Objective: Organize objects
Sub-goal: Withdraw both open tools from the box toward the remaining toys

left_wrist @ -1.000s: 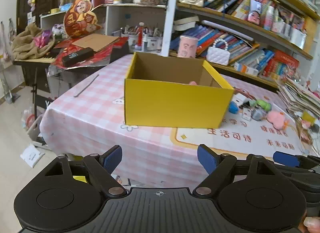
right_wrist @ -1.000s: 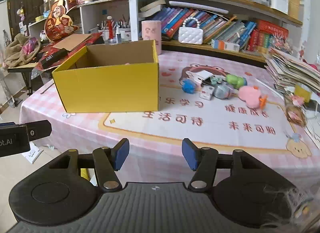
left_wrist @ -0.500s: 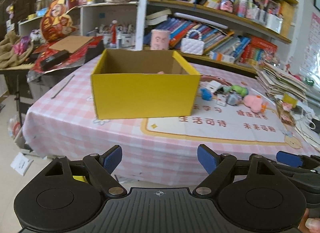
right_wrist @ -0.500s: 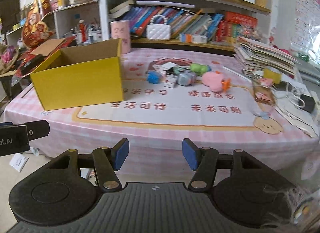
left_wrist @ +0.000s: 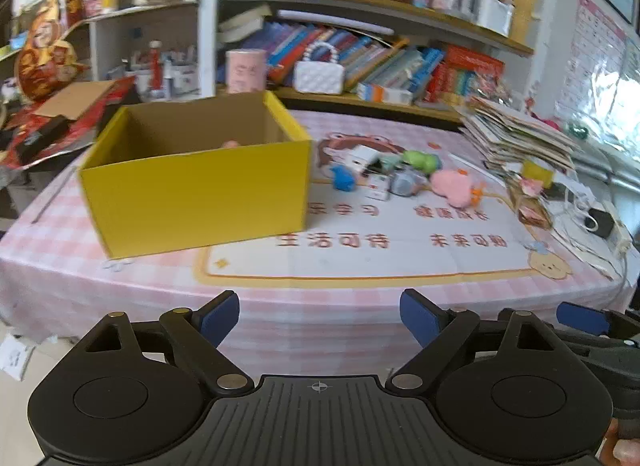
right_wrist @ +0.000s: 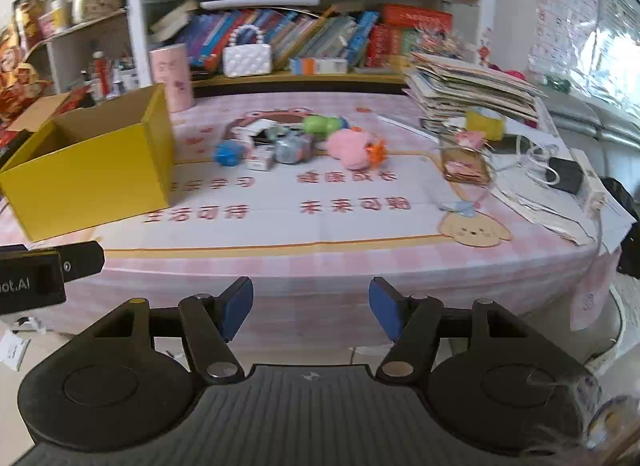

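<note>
An open yellow cardboard box (left_wrist: 196,193) (right_wrist: 88,177) stands on the left of the pink checked table, with something pink just showing inside. To its right lies a cluster of small toys: a blue one (left_wrist: 342,177) (right_wrist: 228,153), a grey one (left_wrist: 406,182) (right_wrist: 294,147), a green one (left_wrist: 420,159) (right_wrist: 322,123) and a pink plush (left_wrist: 454,185) (right_wrist: 352,145). My left gripper (left_wrist: 319,316) and my right gripper (right_wrist: 311,306) hang in front of the table's near edge, jaws opening, nothing between them.
A white mat with red characters (left_wrist: 400,242) covers the table's middle. A stack of papers (right_wrist: 468,85), cables and a black adapter (right_wrist: 564,173) crowd the right side. Bookshelves (left_wrist: 380,61) stand behind. A cluttered side table (left_wrist: 48,125) is at far left.
Both views have swung rightward along the table's front: the yellow box slid toward the left and the toys and paper stack came into fuller view. Both grippers' jaws stand slightly wider.
</note>
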Tool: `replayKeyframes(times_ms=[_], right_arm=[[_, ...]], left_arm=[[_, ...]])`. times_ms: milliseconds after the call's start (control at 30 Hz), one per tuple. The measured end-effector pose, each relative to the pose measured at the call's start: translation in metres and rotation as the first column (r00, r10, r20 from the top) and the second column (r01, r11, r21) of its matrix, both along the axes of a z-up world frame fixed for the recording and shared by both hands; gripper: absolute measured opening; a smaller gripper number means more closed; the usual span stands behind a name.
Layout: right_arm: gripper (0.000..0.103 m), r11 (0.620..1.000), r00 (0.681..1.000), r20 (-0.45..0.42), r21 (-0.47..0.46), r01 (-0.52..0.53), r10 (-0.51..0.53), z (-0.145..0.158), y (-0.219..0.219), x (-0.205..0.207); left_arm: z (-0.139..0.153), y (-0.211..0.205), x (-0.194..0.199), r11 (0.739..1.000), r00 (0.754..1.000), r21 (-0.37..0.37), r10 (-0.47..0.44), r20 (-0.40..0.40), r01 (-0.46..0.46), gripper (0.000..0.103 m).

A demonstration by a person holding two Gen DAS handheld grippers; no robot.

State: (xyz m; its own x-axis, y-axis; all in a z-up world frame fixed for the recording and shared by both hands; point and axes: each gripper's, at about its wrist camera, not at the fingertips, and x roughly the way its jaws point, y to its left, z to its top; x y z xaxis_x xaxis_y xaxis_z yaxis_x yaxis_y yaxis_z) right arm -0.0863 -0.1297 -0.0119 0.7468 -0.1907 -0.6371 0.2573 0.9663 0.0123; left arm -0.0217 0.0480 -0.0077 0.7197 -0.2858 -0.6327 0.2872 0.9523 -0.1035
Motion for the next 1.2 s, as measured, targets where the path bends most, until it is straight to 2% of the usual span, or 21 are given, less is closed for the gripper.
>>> replayKeyframes(times_ms=[200,400,933,1200], right_arm=[[0.067,1.000,0.999,-0.016,-0.005,0.031,-0.031,-0.001,-0.025,0.016],[0.070,1.000,0.999,-0.043,-0.007,0.022,-0.023,-0.004,-0.045,0.040],[0.073,0.997,0.992,-0.099,0.024,-0.074,0.076,-0.019,-0.095,0.112],[0.073,0.993,0.990,-0.090,0.030,-0.110,0.112,-0.022,-0.117,0.147]], left_arm=[[-0.004,-0.028,0.018,0.999,0.999,0.005,-0.035,-0.018,0.035,0.092],[-0.008,-0.048,0.038,0.999,0.999,0.011,-0.032,-0.035,0.032,0.095],[-0.022,-0.096,0.094,0.999,0.994,0.033,0.041,-0.099,-0.038,0.098],[-0.022,-0.112,0.116,0.995,0.990,0.042,0.094,-0.107,-0.090,0.098]])
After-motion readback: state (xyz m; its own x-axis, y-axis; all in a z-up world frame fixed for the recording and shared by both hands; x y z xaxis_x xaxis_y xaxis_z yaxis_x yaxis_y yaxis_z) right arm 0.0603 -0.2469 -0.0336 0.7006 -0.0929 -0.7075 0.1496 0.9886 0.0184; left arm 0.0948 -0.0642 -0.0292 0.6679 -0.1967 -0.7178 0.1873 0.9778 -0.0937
